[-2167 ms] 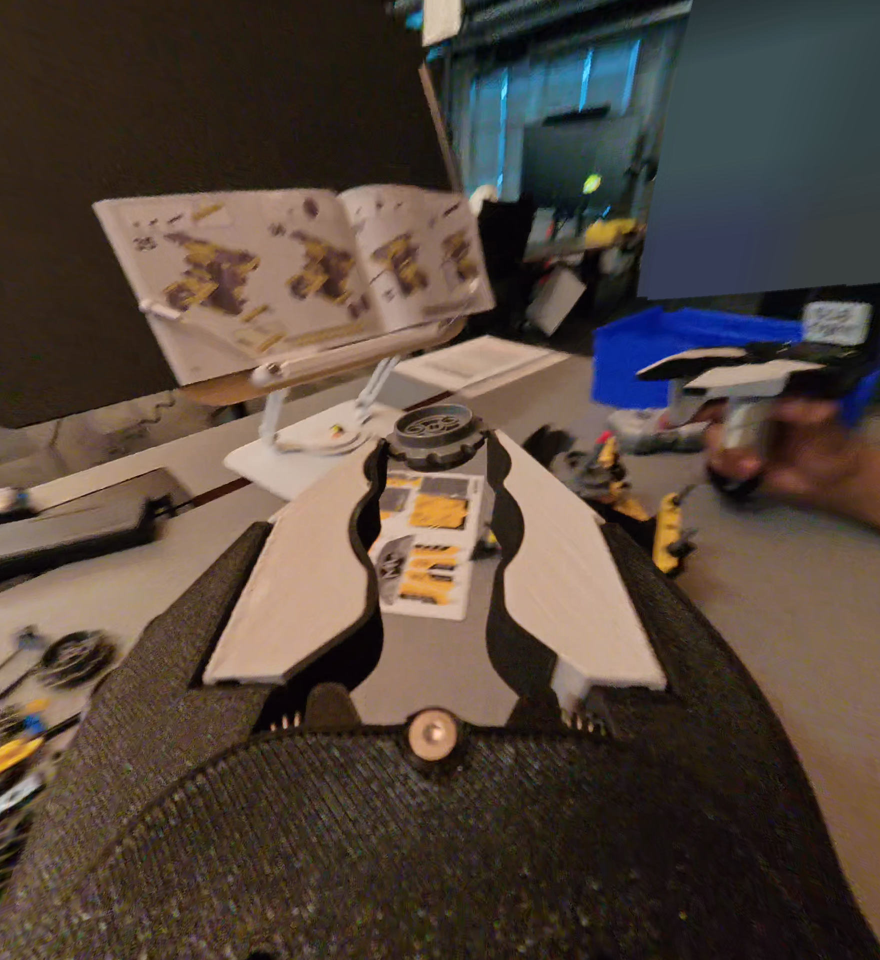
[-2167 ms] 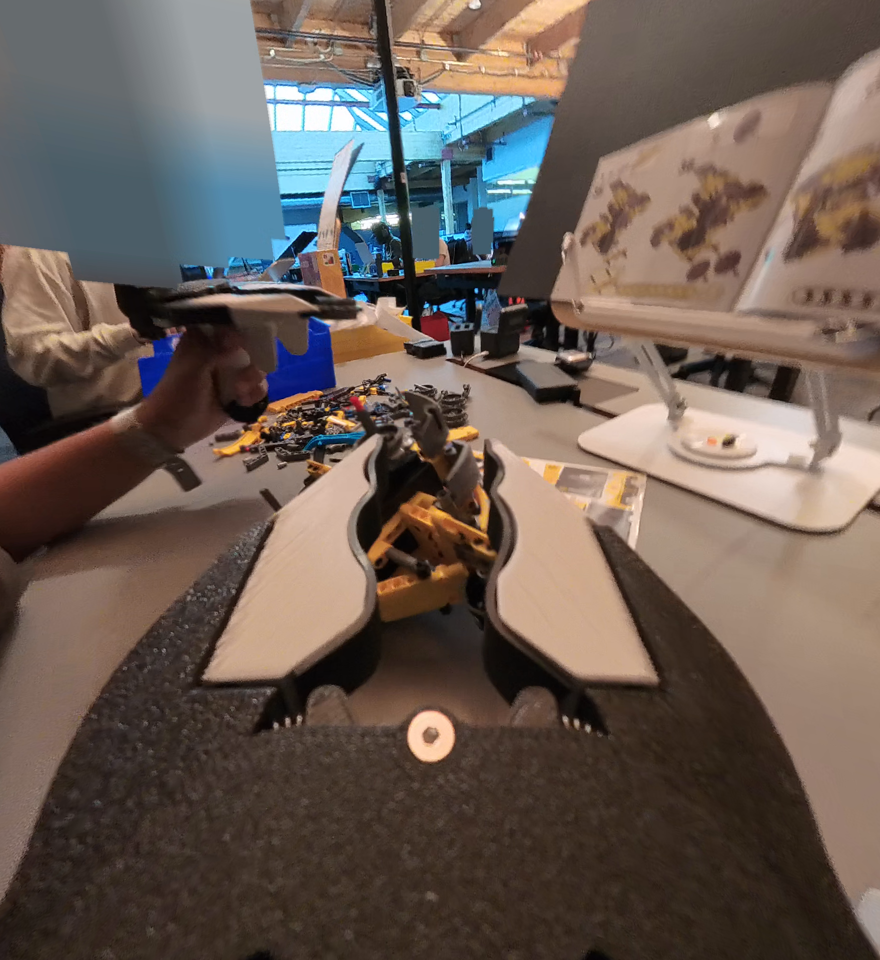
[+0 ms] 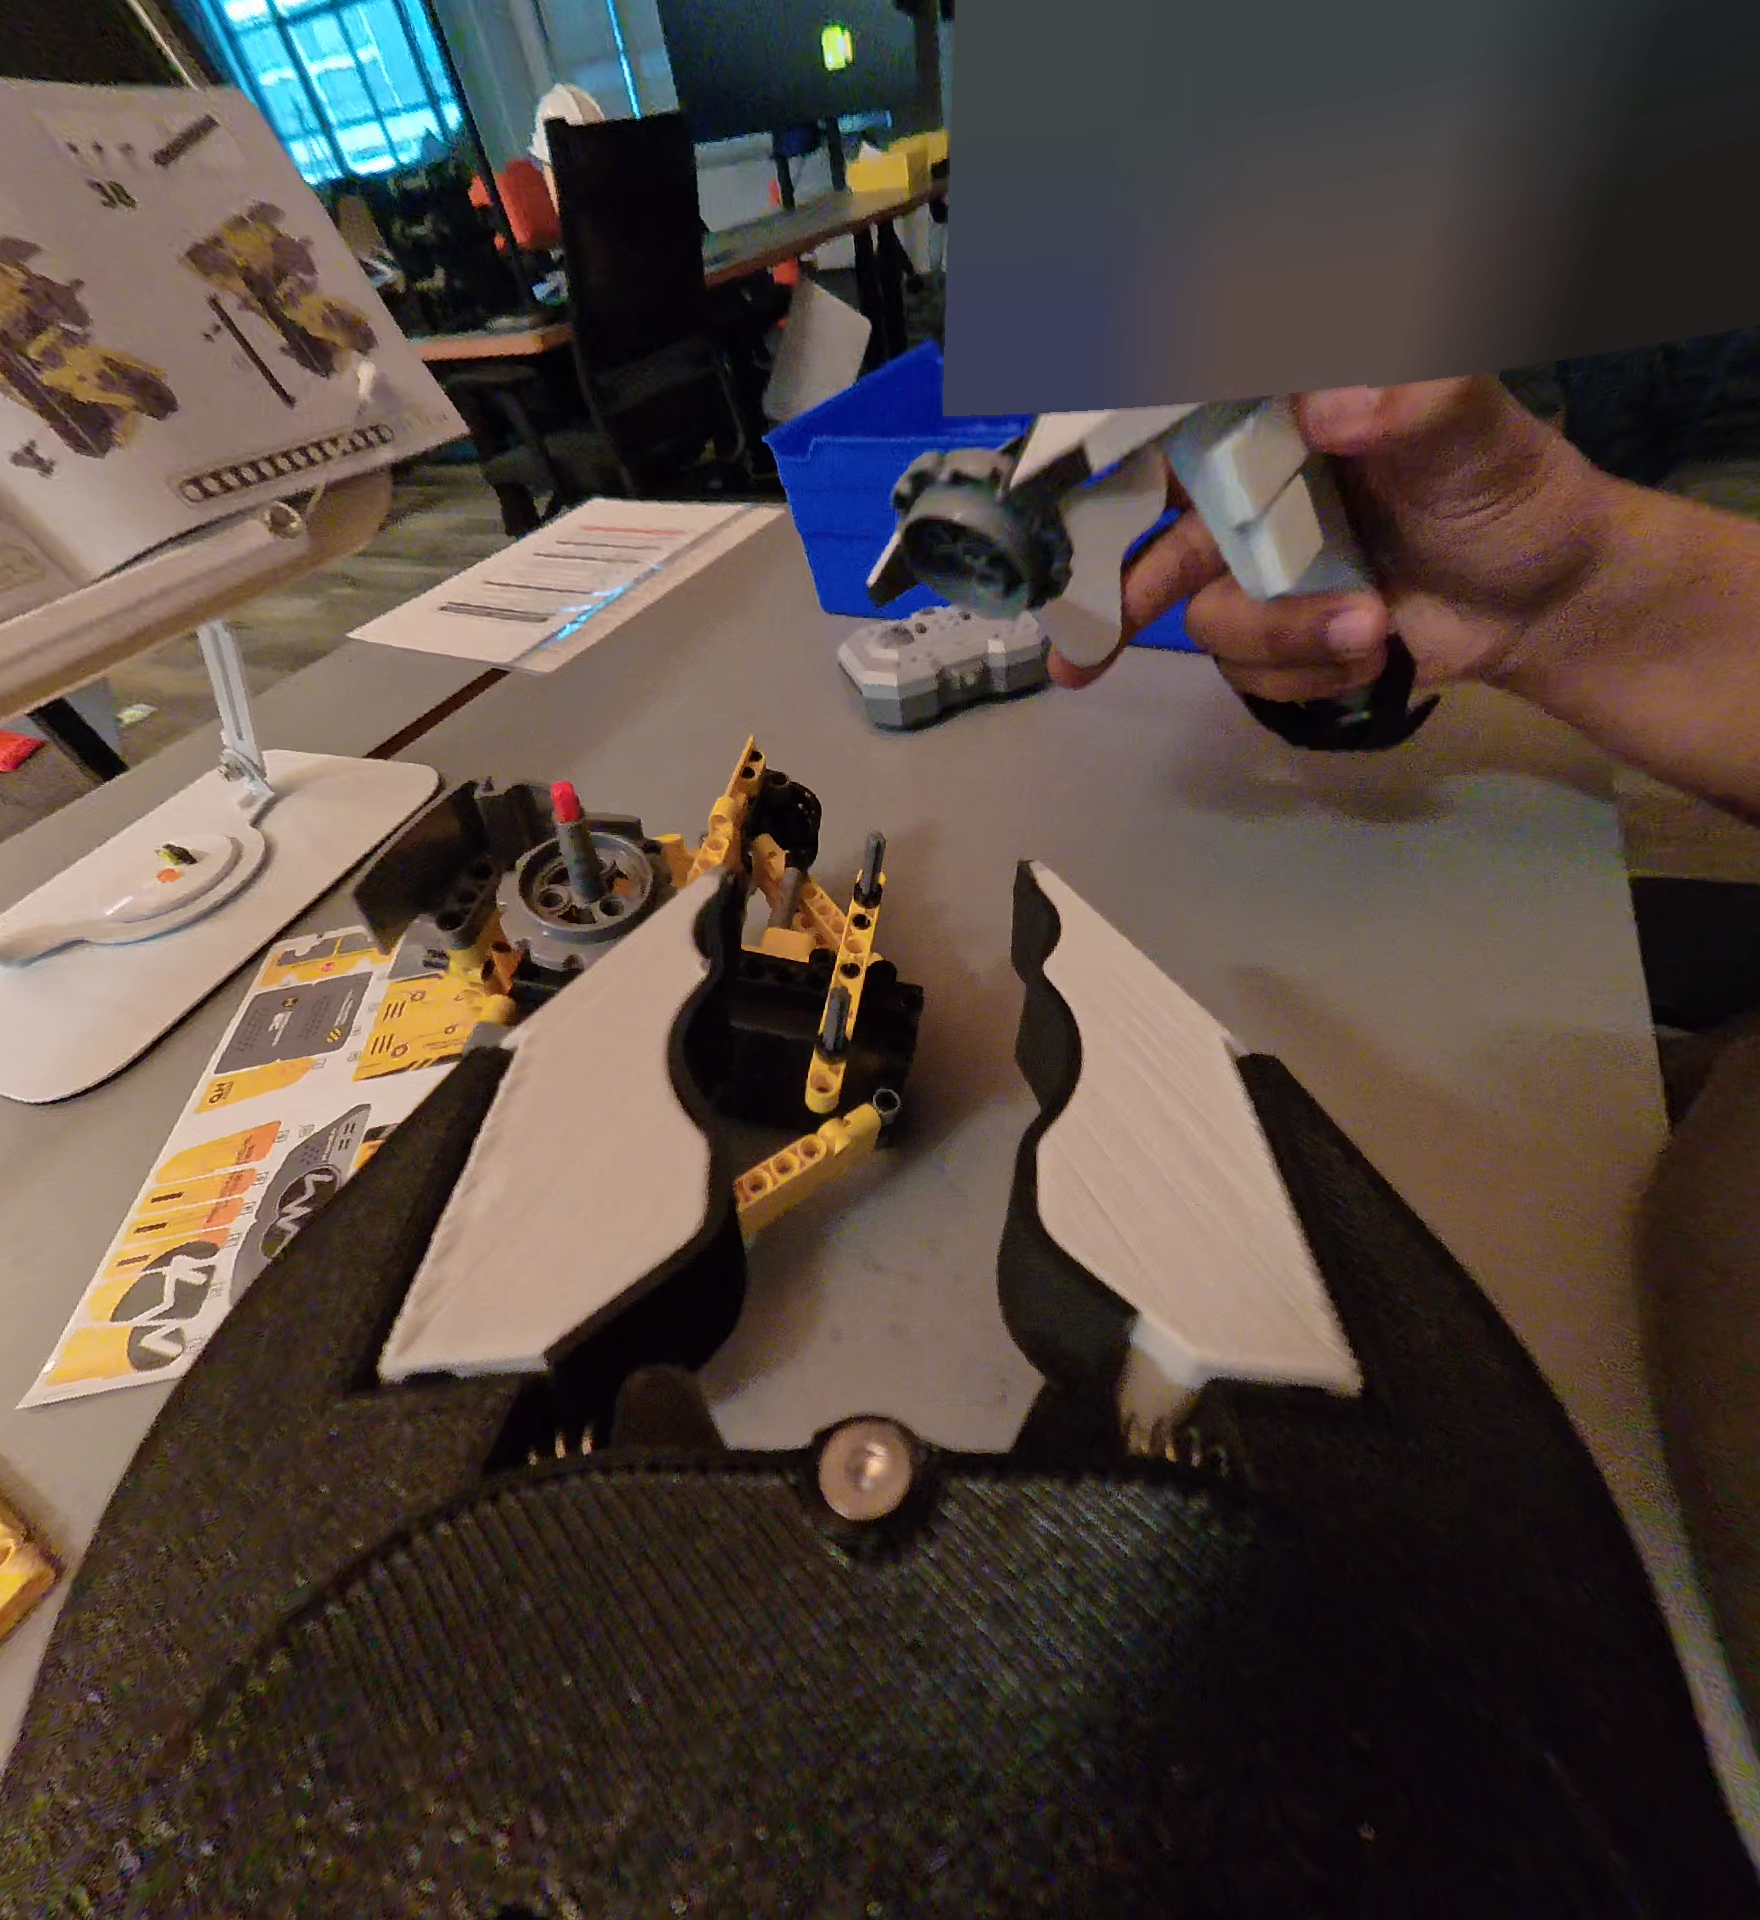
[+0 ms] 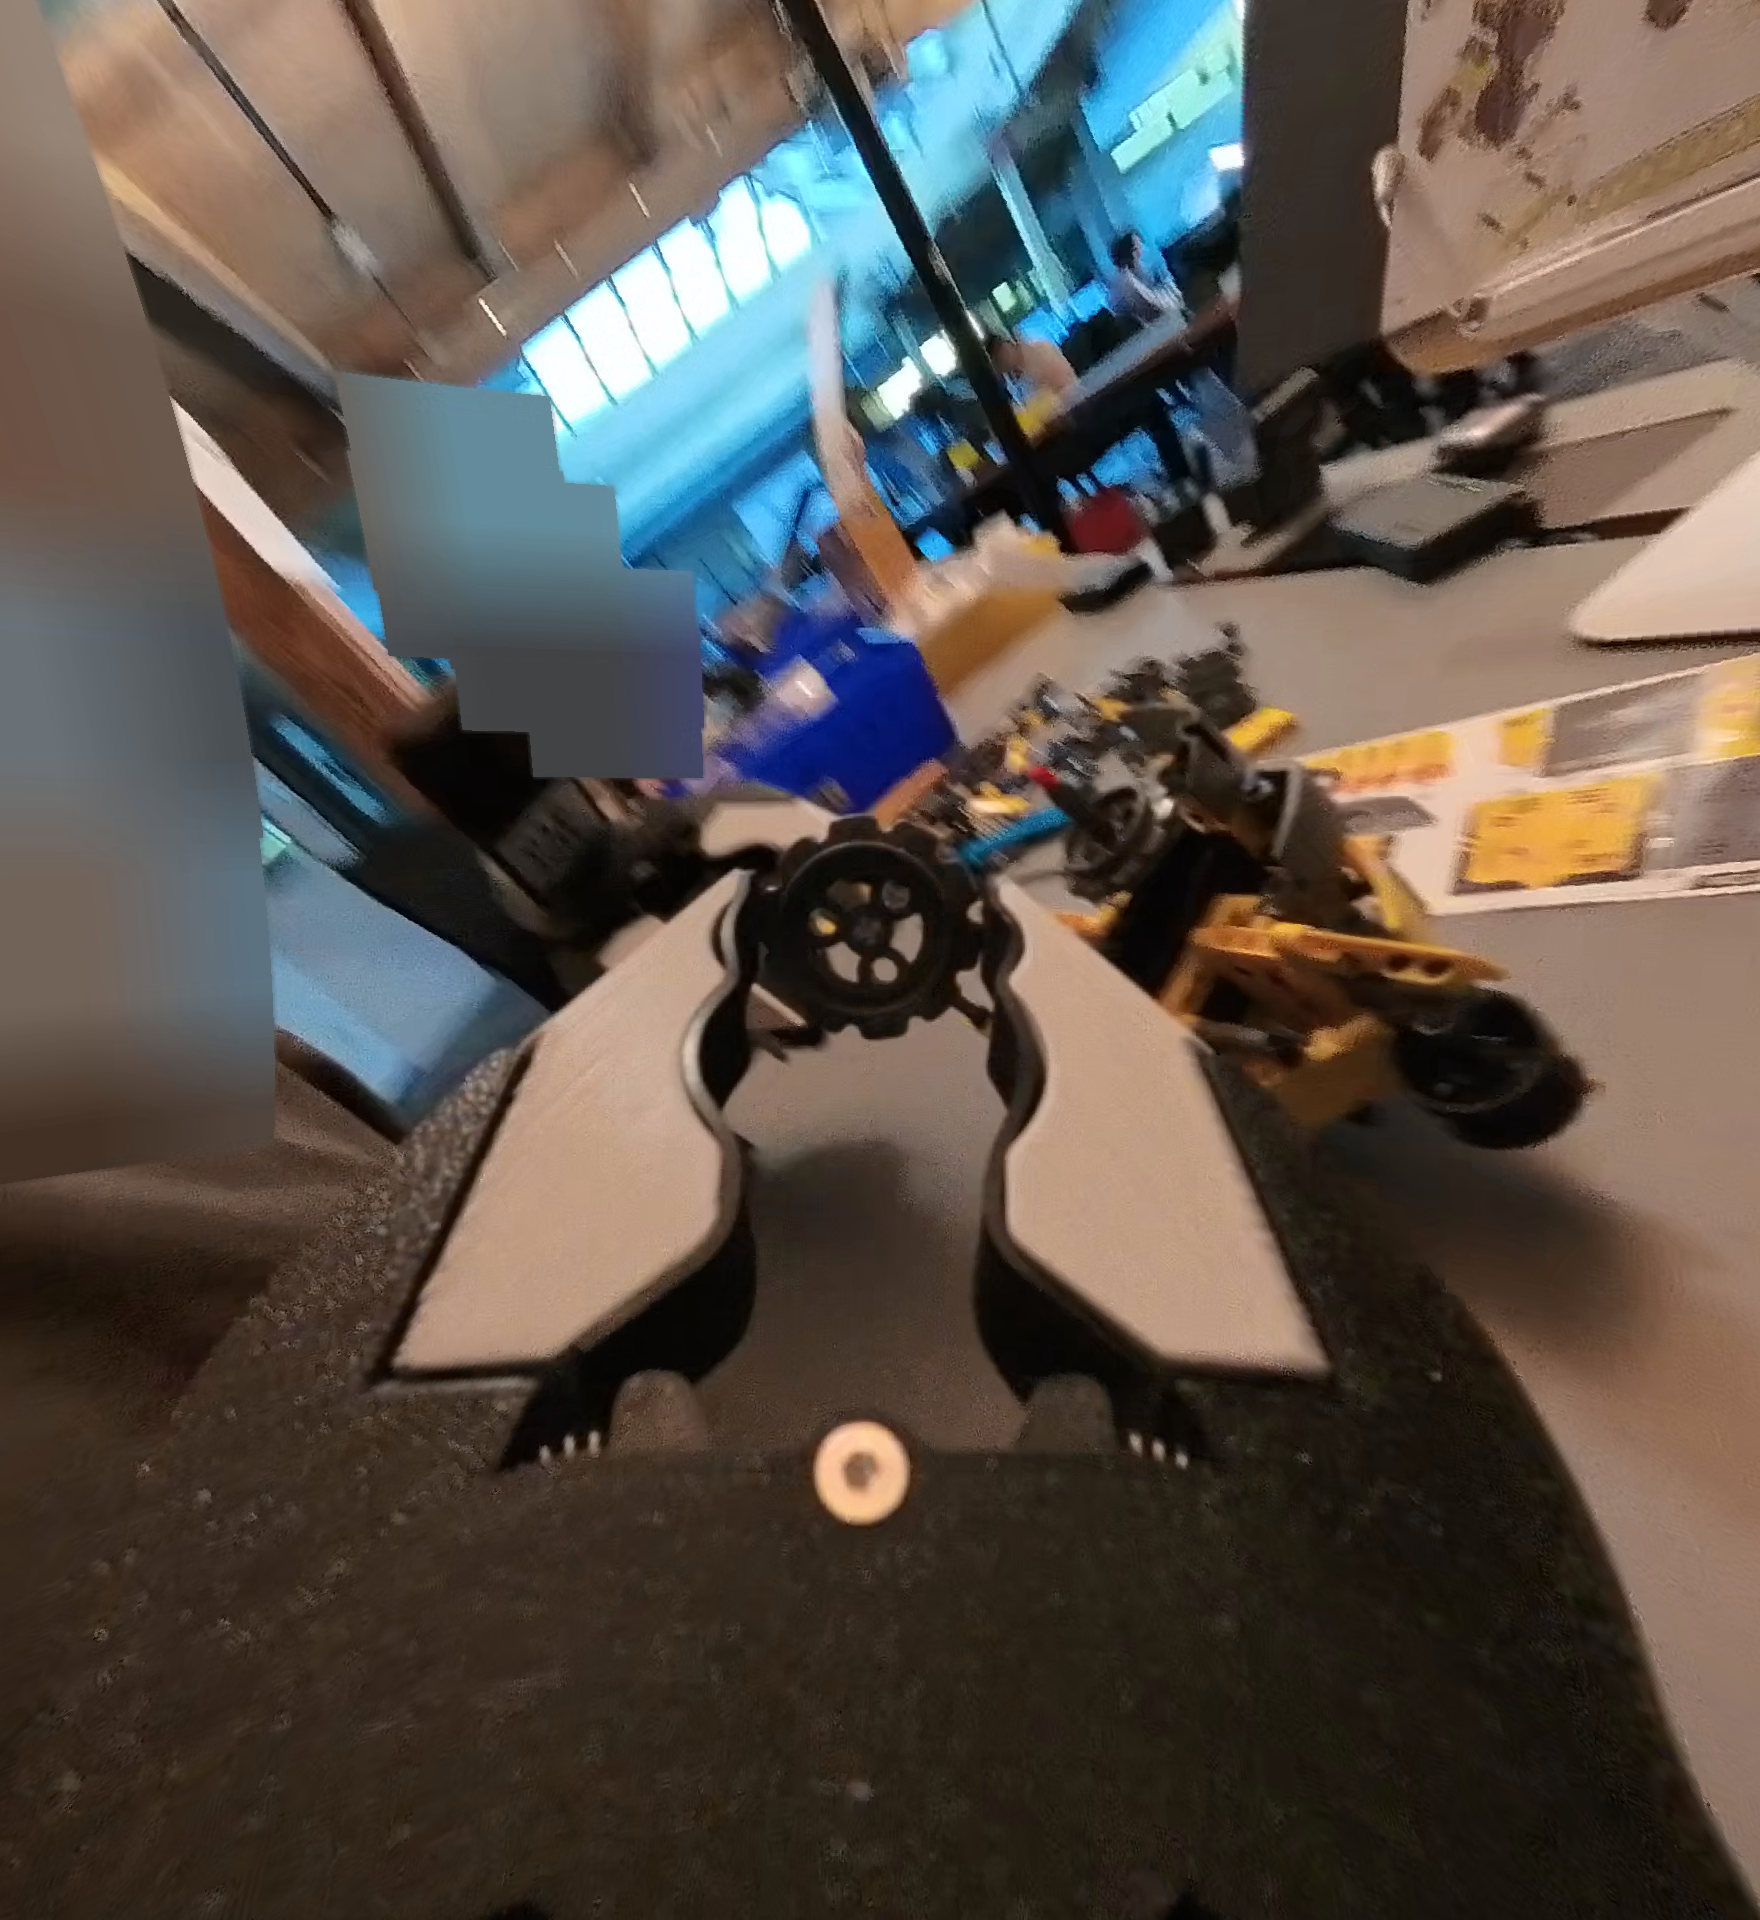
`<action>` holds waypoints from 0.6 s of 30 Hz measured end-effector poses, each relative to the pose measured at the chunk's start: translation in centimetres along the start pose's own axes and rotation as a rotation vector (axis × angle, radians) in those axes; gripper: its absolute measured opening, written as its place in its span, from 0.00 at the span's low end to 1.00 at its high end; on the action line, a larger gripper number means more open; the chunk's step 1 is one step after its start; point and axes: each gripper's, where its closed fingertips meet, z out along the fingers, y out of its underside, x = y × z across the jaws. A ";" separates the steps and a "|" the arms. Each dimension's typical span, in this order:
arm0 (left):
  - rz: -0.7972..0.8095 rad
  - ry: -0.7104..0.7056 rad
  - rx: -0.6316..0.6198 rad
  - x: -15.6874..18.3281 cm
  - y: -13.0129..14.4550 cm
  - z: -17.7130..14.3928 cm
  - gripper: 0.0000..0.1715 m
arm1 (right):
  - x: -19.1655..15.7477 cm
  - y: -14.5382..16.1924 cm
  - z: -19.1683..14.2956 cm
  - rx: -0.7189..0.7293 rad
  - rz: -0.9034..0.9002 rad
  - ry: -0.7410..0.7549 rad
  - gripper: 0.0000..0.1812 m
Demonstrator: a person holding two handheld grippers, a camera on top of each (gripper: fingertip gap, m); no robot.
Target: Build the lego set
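My left gripper is open and empty, its fingers astride a yellow and black brick-built model that lies on the grey table. The left finger covers part of the model. The model carries a grey round hub with a red-tipped axle. My right gripper is shut on a dark toothed wheel and holds it in the air. In the left wrist view a hand holds this gripper with the wheel at the upper right. The model lies to the right of the right gripper.
An open instruction booklet rests on a white stand at the left. A sticker sheet lies beside the model. A grey control box, a blue bin and a printed sheet are farther back. Loose parts are piled beyond.
The wheel has passed from my left gripper to my right one. The model has left my right gripper and now lies on the table. My left gripper has opened.
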 end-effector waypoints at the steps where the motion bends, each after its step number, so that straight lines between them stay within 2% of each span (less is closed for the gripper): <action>1: 0.005 0.008 -0.011 0.0 0.2 0.4 0.29 | 0.2 0.5 0.5 -0.062 -0.065 0.042 0.23; 4: 0.019 0.024 -0.021 0.2 0.4 1.3 0.29 | 0.9 1.6 1.7 -0.223 -0.265 0.142 0.23; 6: 0.023 0.031 -0.018 0.1 0.4 1.6 0.29 | 1.0 1.4 2.3 -0.267 -0.364 0.161 0.23; 10: 0.083 0.045 -0.032 -0.2 -0.3 1.8 0.29 | 0.9 -1.1 2.9 -0.235 -0.418 0.116 0.23; 14: 0.238 0.026 -0.101 -1.9 -1.1 1.7 0.29 | 1.7 -3.6 3.1 -0.171 -0.454 0.071 0.23; 18: 0.244 0.036 -0.035 -3.0 -1.7 2.0 0.27 | 2.9 -3.2 3.2 -0.177 -0.538 0.103 0.23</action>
